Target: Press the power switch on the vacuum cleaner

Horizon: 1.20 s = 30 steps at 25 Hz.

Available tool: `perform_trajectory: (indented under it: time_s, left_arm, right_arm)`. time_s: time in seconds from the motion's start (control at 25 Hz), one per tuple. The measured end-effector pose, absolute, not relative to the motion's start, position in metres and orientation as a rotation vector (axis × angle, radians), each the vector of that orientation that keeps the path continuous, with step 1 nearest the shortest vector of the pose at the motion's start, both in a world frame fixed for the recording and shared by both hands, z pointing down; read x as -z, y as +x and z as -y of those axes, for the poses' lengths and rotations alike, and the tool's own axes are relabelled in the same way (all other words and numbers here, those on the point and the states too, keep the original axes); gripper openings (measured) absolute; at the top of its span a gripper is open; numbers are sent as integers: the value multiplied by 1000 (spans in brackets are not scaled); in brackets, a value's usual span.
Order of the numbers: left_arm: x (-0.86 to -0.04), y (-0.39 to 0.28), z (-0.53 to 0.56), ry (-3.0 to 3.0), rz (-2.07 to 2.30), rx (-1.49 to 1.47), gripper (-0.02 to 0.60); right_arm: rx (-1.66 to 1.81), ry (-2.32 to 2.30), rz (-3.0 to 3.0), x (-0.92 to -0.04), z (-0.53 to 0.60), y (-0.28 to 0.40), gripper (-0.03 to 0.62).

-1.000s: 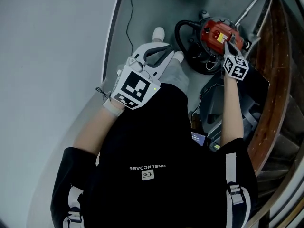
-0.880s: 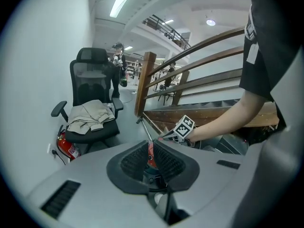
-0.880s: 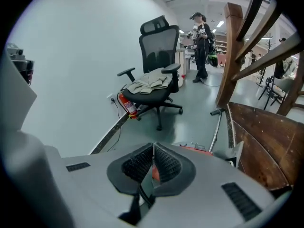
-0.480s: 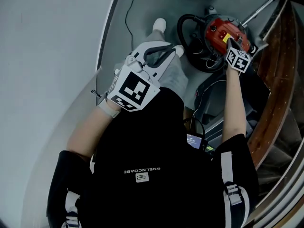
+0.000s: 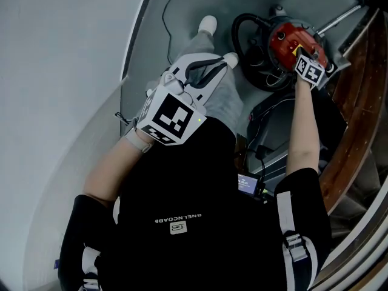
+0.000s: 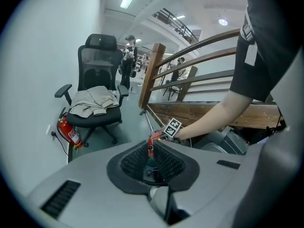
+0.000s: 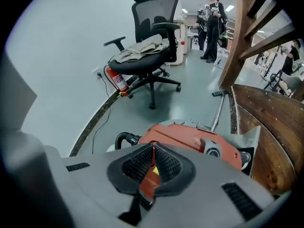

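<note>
The red vacuum cleaner (image 5: 286, 40) stands on the grey floor at the upper right, its black hose (image 5: 242, 41) coiled at its left side. My right gripper (image 5: 300, 54) is shut, and its tips rest on the vacuum's top by a yellow patch. In the right gripper view the red body (image 7: 190, 137) fills the space just beyond the closed jaws of that gripper (image 7: 153, 148), with yellow showing in the slit. My left gripper (image 5: 218, 64) is shut on nothing and is held in the air over the person's legs. In its own view the left gripper (image 6: 152, 145) points toward the vacuum (image 6: 151, 137).
A black office chair (image 7: 148, 51) draped with clothes and a fire extinguisher (image 7: 118, 80) stand by the curved white wall. A wooden stair railing (image 7: 240, 46) runs close on the right. A dark machine (image 5: 276, 129) sits beside the vacuum. A thin cable (image 5: 165, 23) lies on the floor. People stand far off.
My right gripper has reached further forward and down onto the vacuum's top. The left gripper has stayed in about the same place.
</note>
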State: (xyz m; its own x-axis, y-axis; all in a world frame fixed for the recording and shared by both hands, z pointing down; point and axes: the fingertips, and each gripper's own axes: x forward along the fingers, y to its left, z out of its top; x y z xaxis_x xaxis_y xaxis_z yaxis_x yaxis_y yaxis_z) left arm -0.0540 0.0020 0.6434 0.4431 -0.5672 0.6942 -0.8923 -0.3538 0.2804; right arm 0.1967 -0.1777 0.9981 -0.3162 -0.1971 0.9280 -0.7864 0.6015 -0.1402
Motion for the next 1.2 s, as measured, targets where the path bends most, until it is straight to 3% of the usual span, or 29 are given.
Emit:
perform_trajectory:
  time_s: [1.2]
  left_arm:
    - [-678,-43,-26,1967,1200,-603,29]
  right_arm:
    - [-853,772,1723,-1050,188,187,29]
